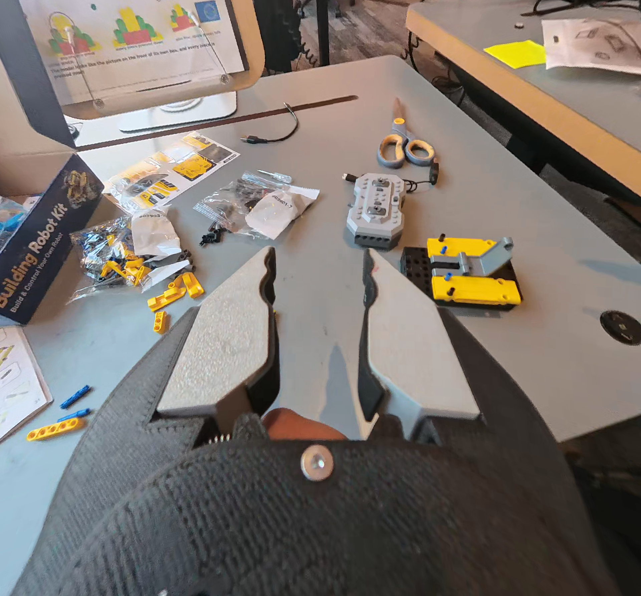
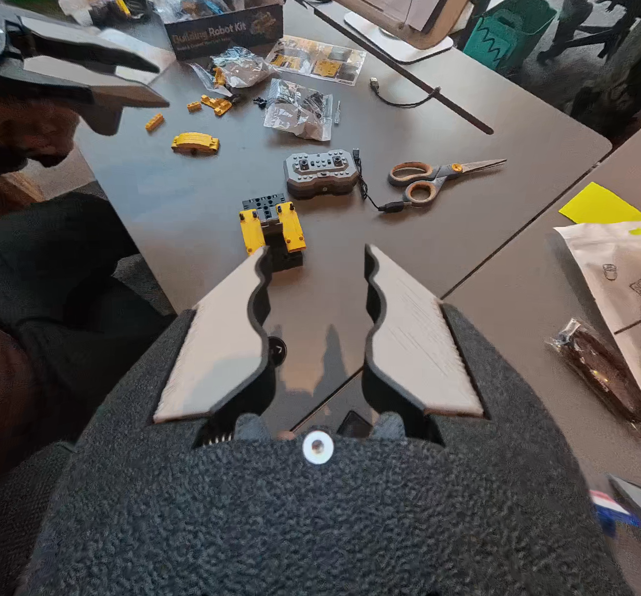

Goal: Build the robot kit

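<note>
My left gripper (image 1: 319, 260) is open and empty above the grey table (image 1: 312, 302). A small yellow, black and grey brick assembly (image 1: 464, 274) lies to its right, and a grey battery box (image 1: 376, 210) lies ahead. My right gripper (image 2: 316, 256) is open and empty; its left fingertip is just in front of the same assembly (image 2: 272, 229). The battery box (image 2: 321, 175) with its cable lies beyond. The left gripper (image 2: 114, 83) shows at the upper left of the right wrist view, above the table edge. A curved yellow piece (image 2: 195, 143) lies near it.
Scissors (image 1: 406, 142) lie at the far right. Opened bags of parts (image 1: 256, 206), loose yellow pieces (image 1: 173, 293), blue pins (image 1: 74, 397), a sticker sheet (image 1: 173, 170) and a kit box (image 1: 45, 232) fill the left. A screen on a stand (image 1: 131, 24) is behind. A booklet (image 1: 17, 385) lies front left. Spacing between my two grippers at the tips: around 30 cm.
</note>
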Available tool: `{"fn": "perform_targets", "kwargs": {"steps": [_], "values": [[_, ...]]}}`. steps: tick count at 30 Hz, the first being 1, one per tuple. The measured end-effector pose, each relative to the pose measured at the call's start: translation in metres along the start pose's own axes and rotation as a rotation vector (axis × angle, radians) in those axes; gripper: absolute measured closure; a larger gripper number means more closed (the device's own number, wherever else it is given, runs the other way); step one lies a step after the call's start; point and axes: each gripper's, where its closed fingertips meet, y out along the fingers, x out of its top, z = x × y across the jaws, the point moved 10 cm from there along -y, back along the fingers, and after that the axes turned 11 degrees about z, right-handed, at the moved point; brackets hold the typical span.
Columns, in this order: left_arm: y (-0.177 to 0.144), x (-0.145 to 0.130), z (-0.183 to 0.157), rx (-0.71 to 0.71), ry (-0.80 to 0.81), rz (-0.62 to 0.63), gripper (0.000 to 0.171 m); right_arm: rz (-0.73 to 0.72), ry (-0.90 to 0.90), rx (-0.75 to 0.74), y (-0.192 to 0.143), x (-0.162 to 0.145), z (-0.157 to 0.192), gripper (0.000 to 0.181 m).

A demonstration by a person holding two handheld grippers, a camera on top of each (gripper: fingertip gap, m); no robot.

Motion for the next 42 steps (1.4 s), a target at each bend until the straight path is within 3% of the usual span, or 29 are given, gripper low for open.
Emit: {"fn": "perform_targets", "kwargs": {"steps": [4, 8, 12, 17, 26, 28, 29, 31, 32, 34, 36, 38, 40, 42], "values": [[0.024, 0.005, -0.002, -0.002, 0.025, -0.019, 0.124, 0.048, -0.021, -0.008, 0.013, -0.009, -0.012, 0.127], [0.049, 0.012, 0.004, -0.019, 0.009, 0.003, 0.121, 0.029, -0.022, 0.054, 0.022, 0.004, -0.029, 0.127], [0.062, 0.016, 0.014, 0.002, -0.003, 0.005, 0.119, 0.011, -0.054, 0.044, 0.030, 0.014, -0.041, 0.126], [0.075, 0.009, 0.016, -0.004, 0.006, 0.044, 0.118, -0.006, -0.010, 0.145, 0.039, 0.013, -0.045, 0.120], [0.067, -0.003, 0.023, 0.018, -0.030, 0.049, 0.120, 0.004, -0.047, 0.153, 0.040, 0.016, -0.028, 0.120], [0.061, -0.002, 0.035, 0.040, -0.063, 0.046, 0.122, -0.004, -0.063, 0.172, 0.042, 0.029, -0.017, 0.113], [0.059, -0.003, 0.041, 0.047, -0.072, 0.048, 0.131, 0.001, -0.084, 0.174, 0.044, 0.036, -0.010, 0.107], [0.056, -0.008, 0.050, 0.060, -0.058, 0.064, 0.157, 0.015, -0.124, 0.141, 0.054, 0.049, 0.004, 0.114], [0.053, -0.010, 0.054, 0.070, -0.051, 0.068, 0.162, 0.015, -0.146, 0.164, 0.062, 0.056, 0.014, 0.130], [0.047, -0.013, 0.062, 0.081, -0.035, 0.063, 0.171, 0.014, -0.201, 0.365, 0.078, 0.064, 0.048, 0.181], [0.038, -0.012, 0.070, 0.091, -0.042, 0.055, 0.171, 0.013, -0.184, 0.435, 0.102, 0.069, 0.083, 0.181], [0.029, -0.007, 0.079, 0.116, -0.052, 0.029, 0.167, 0.031, -0.221, 0.411, 0.126, 0.066, 0.114, 0.179], [0.017, -0.001, 0.087, 0.129, -0.047, 0.009, 0.144, 0.057, -0.243, 0.394, 0.146, 0.060, 0.137, 0.145], [0.006, 0.001, 0.093, 0.142, -0.041, -0.013, 0.139, 0.091, -0.246, 0.319, 0.163, 0.054, 0.146, 0.133]]}}
